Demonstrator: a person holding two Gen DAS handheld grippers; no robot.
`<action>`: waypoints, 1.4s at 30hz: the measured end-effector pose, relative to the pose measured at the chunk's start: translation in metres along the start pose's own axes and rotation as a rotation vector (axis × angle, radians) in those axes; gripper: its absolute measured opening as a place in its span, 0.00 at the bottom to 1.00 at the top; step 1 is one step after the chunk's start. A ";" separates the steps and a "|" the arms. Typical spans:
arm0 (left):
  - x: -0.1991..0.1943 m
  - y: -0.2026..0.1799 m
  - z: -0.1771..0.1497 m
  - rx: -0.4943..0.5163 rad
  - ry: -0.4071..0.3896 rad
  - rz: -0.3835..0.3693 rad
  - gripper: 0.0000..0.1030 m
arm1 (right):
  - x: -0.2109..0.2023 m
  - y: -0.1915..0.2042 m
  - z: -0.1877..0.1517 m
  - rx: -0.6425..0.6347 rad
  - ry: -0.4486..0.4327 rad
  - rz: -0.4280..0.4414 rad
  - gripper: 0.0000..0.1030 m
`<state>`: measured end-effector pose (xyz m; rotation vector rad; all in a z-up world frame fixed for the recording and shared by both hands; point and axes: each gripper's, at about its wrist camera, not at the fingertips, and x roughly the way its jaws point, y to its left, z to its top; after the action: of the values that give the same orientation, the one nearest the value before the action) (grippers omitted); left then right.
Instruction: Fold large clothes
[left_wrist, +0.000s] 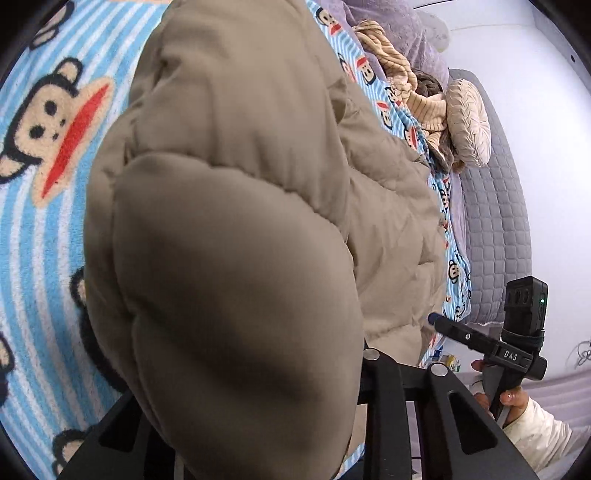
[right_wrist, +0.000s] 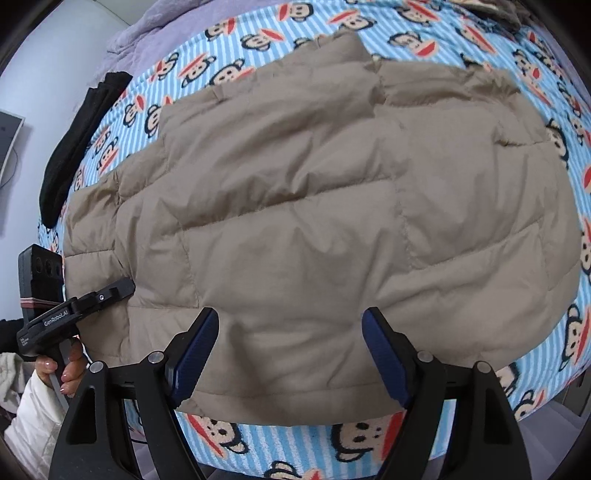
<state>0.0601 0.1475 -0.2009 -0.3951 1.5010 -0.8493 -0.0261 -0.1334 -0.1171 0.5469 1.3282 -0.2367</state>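
A beige puffer jacket (right_wrist: 314, 206) lies spread flat on a bed covered by a blue striped monkey-print blanket (right_wrist: 258, 33). My right gripper (right_wrist: 291, 321) is open, its blue pads (right_wrist: 192, 350) wide apart just above the jacket's near hem. My left gripper (right_wrist: 123, 287) meets the jacket's left edge. In the left wrist view a puffy fold of the jacket (left_wrist: 229, 277) bulges up close to the camera and hides the fingertips, and the partly closed fingers (left_wrist: 384, 387) appear clamped on it. The right gripper (left_wrist: 436, 318) shows side-on at the jacket's far edge.
A folded black garment (right_wrist: 74, 155) lies at the blanket's left edge. A lavender blanket (right_wrist: 166, 40), a pile of striped beige clothes (left_wrist: 402, 74) and a round cushion (left_wrist: 469, 122) sit at the head end. Grey quilted mattress (left_wrist: 495, 221) borders the blanket. A hand (right_wrist: 66, 369) holds the left gripper.
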 end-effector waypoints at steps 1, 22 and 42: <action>-0.003 -0.006 -0.001 0.005 -0.006 0.004 0.30 | -0.007 -0.003 0.001 -0.010 -0.036 -0.004 0.63; 0.012 -0.232 -0.009 0.142 -0.063 0.144 0.30 | 0.084 -0.028 0.087 -0.009 -0.007 0.200 0.09; 0.213 -0.324 0.033 0.331 0.258 -0.017 0.74 | -0.044 -0.244 -0.011 0.386 -0.126 0.295 0.14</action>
<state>-0.0167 -0.2254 -0.1197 -0.0542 1.5564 -1.1740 -0.1595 -0.3422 -0.1355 1.0280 1.0665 -0.2806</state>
